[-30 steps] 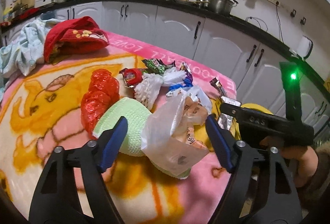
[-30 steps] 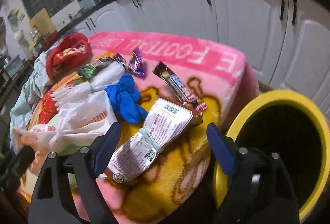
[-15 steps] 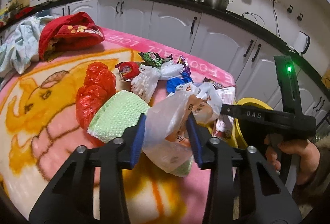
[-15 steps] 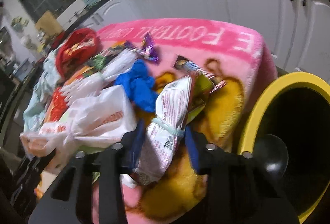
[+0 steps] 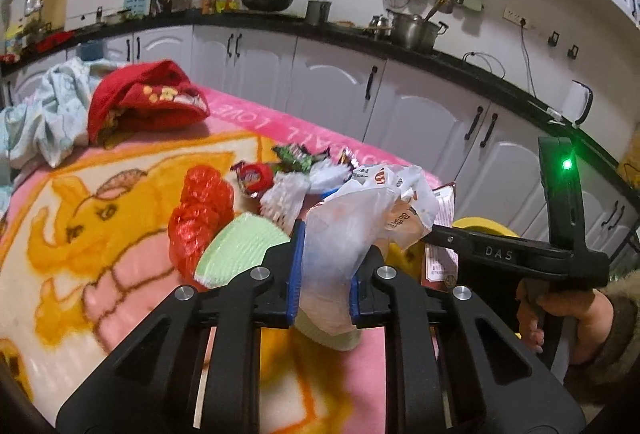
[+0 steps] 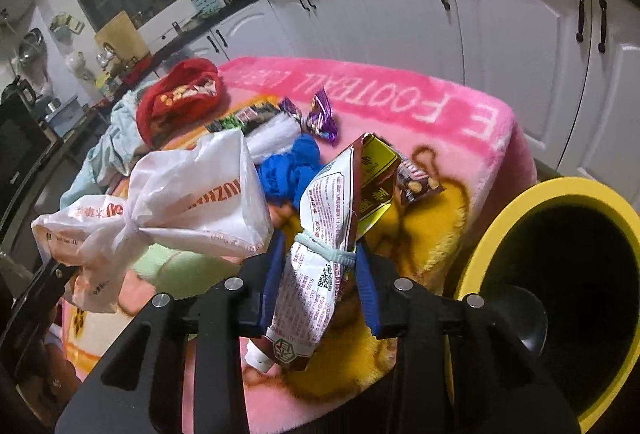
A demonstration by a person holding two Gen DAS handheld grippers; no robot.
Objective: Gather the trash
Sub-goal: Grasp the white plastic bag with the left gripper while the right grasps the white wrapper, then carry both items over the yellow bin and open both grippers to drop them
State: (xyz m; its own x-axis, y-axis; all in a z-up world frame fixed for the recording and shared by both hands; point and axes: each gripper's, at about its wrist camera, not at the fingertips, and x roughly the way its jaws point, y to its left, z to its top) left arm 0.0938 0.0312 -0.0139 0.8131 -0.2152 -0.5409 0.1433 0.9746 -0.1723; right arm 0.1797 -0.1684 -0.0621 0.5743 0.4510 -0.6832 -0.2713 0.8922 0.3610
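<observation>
My left gripper (image 5: 336,238) has its jaws closing, and the blue pads squeeze a knotted white plastic bag (image 5: 360,210) held up off the pink blanket (image 5: 120,274). The right wrist view shows the same bag (image 6: 188,202) hanging at the left. My right gripper (image 6: 320,246) is also closing, pads pressing a white and brown snack packet (image 6: 332,202) bound with a pale band; the packet stands upright above the blanket. A yellow-rimmed black bin (image 6: 516,202) opens just right of the table edge.
Loose on the blanket are a red mesh bag (image 5: 200,214), a green foam sleeve (image 5: 240,246), a blue glove (image 6: 292,170), a purple wrapper (image 6: 322,114) and a candy bar wrapper (image 6: 416,186). A red cloth (image 5: 148,102) and a pale blue cloth (image 5: 44,114) lie at the far side. White cabinets stand behind.
Both grippers went from wide open to closed: the left on the white bag, the right on the snack packet. Both items have come up off the blanket.
</observation>
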